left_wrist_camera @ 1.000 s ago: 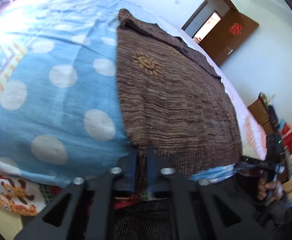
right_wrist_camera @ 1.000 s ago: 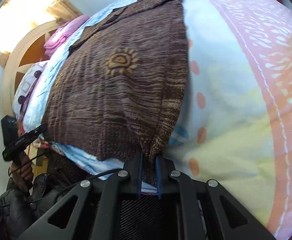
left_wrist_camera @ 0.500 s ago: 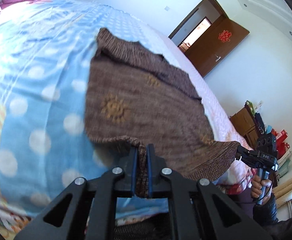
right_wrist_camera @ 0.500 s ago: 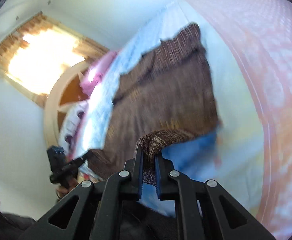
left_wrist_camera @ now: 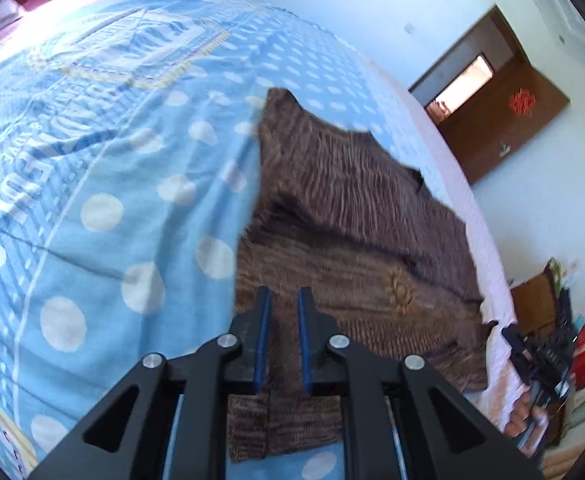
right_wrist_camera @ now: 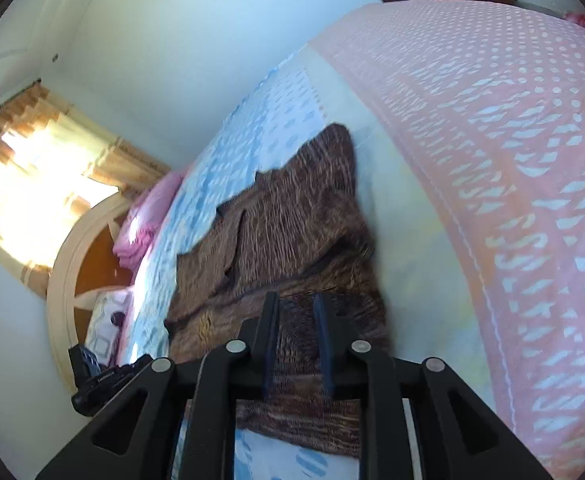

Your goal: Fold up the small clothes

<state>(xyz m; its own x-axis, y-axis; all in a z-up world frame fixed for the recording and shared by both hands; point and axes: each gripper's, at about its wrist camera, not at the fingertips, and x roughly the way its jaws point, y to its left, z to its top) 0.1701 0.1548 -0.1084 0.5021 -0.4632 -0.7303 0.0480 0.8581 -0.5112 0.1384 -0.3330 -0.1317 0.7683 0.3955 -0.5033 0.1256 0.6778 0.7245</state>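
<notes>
Both your grippers, left gripper point(left_wrist_camera: 282, 312) and right gripper point(right_wrist_camera: 295, 318), carried the sweater point(left_wrist_camera: 356, 236) hem up the bed point(left_wrist_camera: 92, 184); jaws now opening, fold laid.

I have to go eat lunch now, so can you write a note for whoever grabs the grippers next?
Left gripper: jaws a little apart, over the brown knit sweater, not pinching it as far as the view shows.
Right gripper: jaws opening, sweater under them, not gripped.
Sweater: lying on the blue polka-dot bedsheet.
Done: the bottom half is folded up over the top half.
Left: pull both grippers back, smooth the fold, then probably fold it once more to make it smaller.
</notes>
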